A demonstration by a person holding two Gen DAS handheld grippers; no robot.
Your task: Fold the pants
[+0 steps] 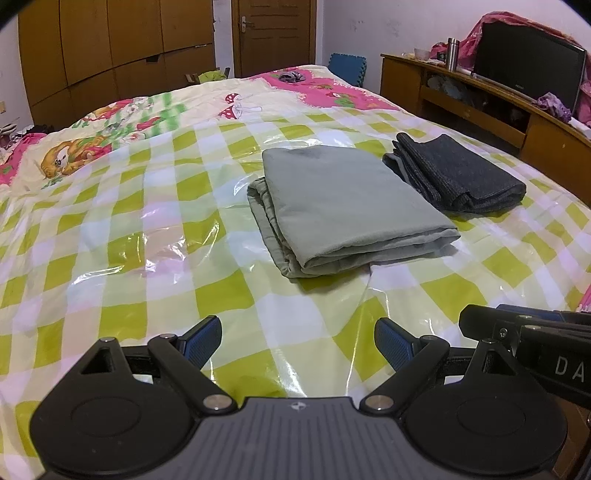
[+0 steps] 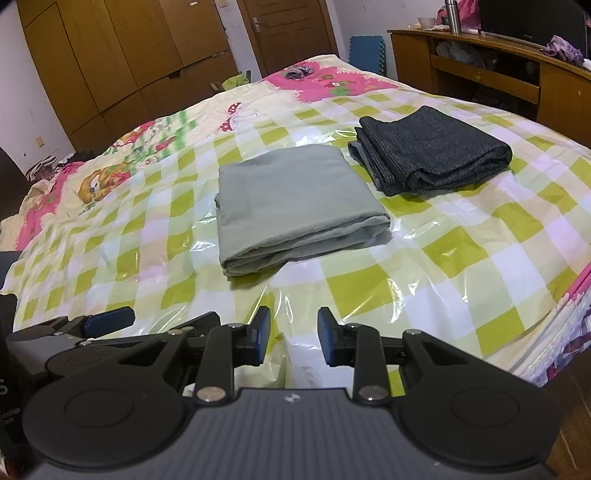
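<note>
Folded grey-green pants (image 1: 347, 206) (image 2: 295, 203) lie flat on the bed's green-and-white checked plastic cover (image 1: 147, 258) (image 2: 424, 280). Just right of them, and a little farther back, is a second folded pair in dark grey (image 1: 458, 173) (image 2: 432, 151). My left gripper (image 1: 297, 336) hovers over the near part of the bed, short of the grey-green pants, wide open and holding nothing. My right gripper (image 2: 294, 334) is beside it with its blue pads a narrow gap apart, and only the cover shows between them. Each gripper is visible at the edge of the other's view.
A wooden desk (image 1: 480, 99) with a black TV (image 1: 528, 70) and a steel flask (image 1: 452, 53) runs along the right of the bed. Wardrobes (image 1: 110, 48) and a door (image 1: 273, 33) stand behind it. A small dark cloth (image 1: 291, 76) lies at the far end.
</note>
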